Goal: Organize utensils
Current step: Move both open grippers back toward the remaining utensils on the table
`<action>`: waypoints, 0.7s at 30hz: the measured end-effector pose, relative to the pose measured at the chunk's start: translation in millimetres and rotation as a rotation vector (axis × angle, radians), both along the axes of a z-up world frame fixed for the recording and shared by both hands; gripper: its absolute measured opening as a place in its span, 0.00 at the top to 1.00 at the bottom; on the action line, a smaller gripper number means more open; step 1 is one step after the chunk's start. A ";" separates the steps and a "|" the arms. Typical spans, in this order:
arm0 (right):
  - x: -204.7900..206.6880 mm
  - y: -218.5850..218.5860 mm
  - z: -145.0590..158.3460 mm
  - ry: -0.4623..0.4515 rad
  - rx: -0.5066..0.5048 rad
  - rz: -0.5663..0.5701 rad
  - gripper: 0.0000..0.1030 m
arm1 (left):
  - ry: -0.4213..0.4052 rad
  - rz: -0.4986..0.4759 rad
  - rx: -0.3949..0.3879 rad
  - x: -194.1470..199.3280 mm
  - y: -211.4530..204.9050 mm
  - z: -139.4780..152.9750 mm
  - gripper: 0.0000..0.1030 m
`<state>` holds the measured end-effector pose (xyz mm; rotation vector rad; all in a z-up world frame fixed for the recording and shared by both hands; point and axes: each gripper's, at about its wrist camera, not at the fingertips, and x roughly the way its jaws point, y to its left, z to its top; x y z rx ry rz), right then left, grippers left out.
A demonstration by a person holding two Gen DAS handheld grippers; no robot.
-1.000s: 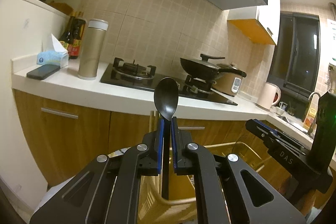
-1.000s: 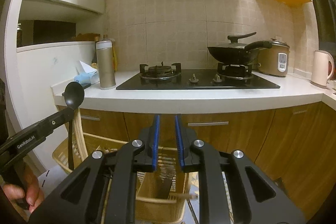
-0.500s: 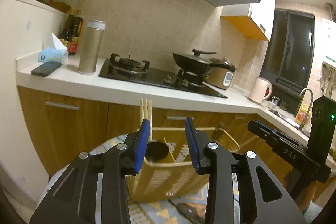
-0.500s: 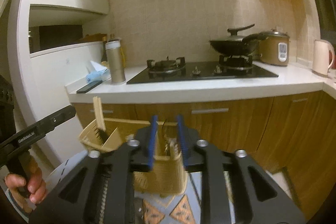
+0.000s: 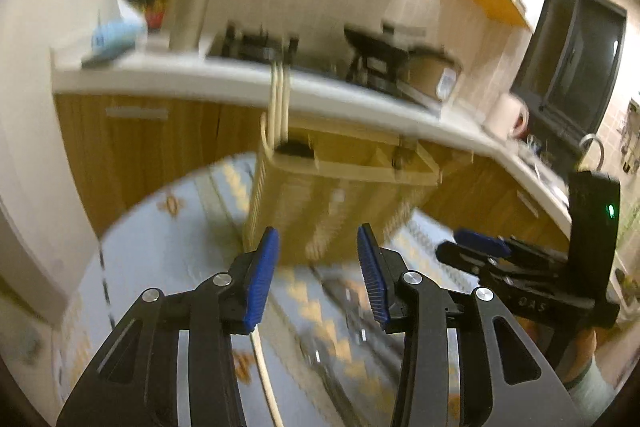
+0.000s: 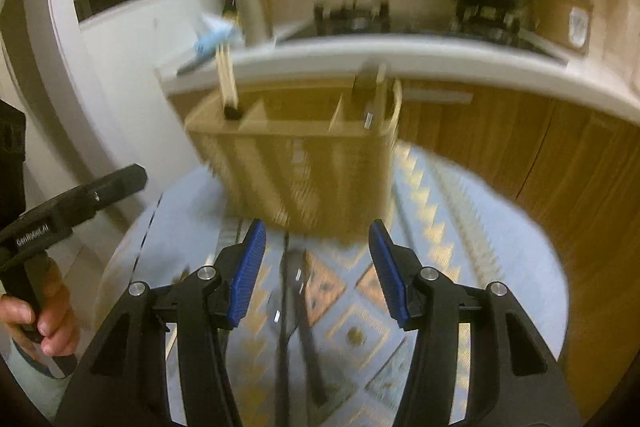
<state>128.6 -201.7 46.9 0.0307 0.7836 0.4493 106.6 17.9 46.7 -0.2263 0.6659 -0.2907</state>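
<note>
With the black spoon gone from your left gripper [image 5: 316, 269], which a second ago was clamped on its handle, both sets of blue-padded jaws are opening on nothing. The spoon's dark bowl now shows in the left end compartment of the woven straw-coloured utensil basket [image 5: 332, 203], beside a pair of pale wooden chopsticks [image 5: 279, 99] standing upright. Your right gripper [image 6: 316, 267], narrow a second ago, also holds nothing. That puts one utensil away, by the look of it, and both views have tipped down toward the round table with its blue-and-gold patterned cloth [image 6: 460, 267]. Dark long-handled utensils [image 6: 296, 311] lie on the cloth near you, blurred, probably next. A pale stick [image 5: 266, 379] lies below your left jaws. Behind the basket runs the white kitchen counter [image 5: 224, 79]; the basket's near wall stands closest in your way.
</note>
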 end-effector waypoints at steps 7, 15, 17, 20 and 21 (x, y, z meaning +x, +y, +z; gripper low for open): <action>8.7 5.0 -49.8 0.206 -0.067 0.028 0.65 | 0.209 -0.004 -0.066 -1.3 -1.1 -56.9 0.63; 10.4 18.6 -73.3 0.264 -0.128 0.056 0.67 | 0.280 -0.001 0.031 -14.2 -24.0 -86.0 0.63; 11.0 23.2 -79.6 0.281 -0.149 0.067 0.71 | 0.305 -0.021 0.041 -15.8 -31.4 -93.5 0.63; 8.9 27.7 -89.4 0.298 -0.178 0.079 0.74 | 0.329 -0.027 0.054 -15.1 -36.7 -101.2 0.63; 8.0 28.4 -92.6 0.299 -0.188 0.078 0.74 | 0.331 -0.027 0.061 -13.5 -36.8 -102.2 0.63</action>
